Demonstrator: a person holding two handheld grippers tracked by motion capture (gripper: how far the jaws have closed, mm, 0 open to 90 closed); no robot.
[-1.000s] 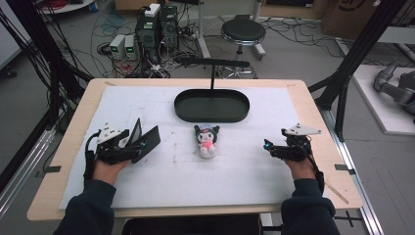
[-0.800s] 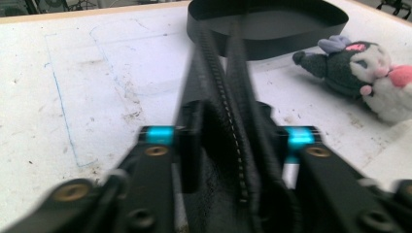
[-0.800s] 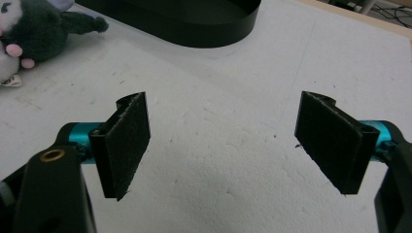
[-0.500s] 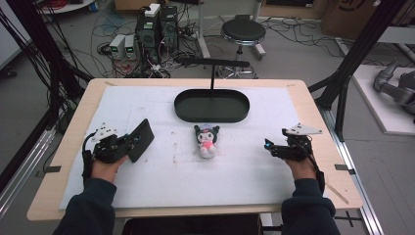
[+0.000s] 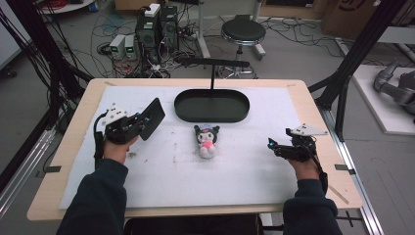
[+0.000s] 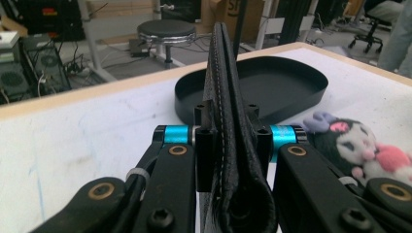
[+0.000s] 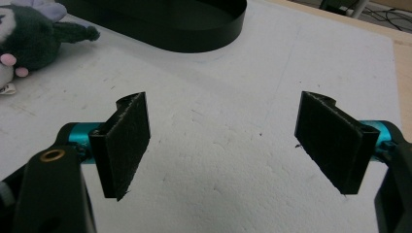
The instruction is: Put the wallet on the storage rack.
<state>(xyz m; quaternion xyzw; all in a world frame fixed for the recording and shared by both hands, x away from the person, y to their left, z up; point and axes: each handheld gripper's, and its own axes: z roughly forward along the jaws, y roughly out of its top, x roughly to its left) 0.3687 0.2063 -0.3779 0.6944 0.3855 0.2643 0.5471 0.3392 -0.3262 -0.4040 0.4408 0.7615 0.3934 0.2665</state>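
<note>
A: Holding that black wallet (image 6: 228, 121) by its folded edge, the left gripper (image 5: 128, 128) has both jaws pinching it, and the wallet stands off the white mat (image 5: 161, 181), tilted up toward the far side of the table.

B: And the right gripper (image 5: 288, 148)?

A: Spread wide with nothing between the pads (image 7: 124, 141). It sits low over the mat on the near right, well apart from everything.

B: What lies beyond the wallet?

A: The plush toy (image 5: 206, 140) lies in the middle of the mat, to the right of the wallet. Farther on is the black oval tray (image 5: 211, 116), and from the left gripper view the wallet lines up roughly with it.

B: So the tray looks like where the wallet is headed. What could spoil that?

A: My guess is the grip first. The jaws catch only the wallet's bottom edge, so most of its length sticks out unsupported. A quick swing could make it pivot or slide out of the pads.

B: Anything else?

A: The tray has a raised rim. If the wallet comes in too low, its leading edge could strike the rim and shove the tray back. A slim post (image 5: 212, 78) also rises just behind the tray, so overshooting could bump it.
</note>
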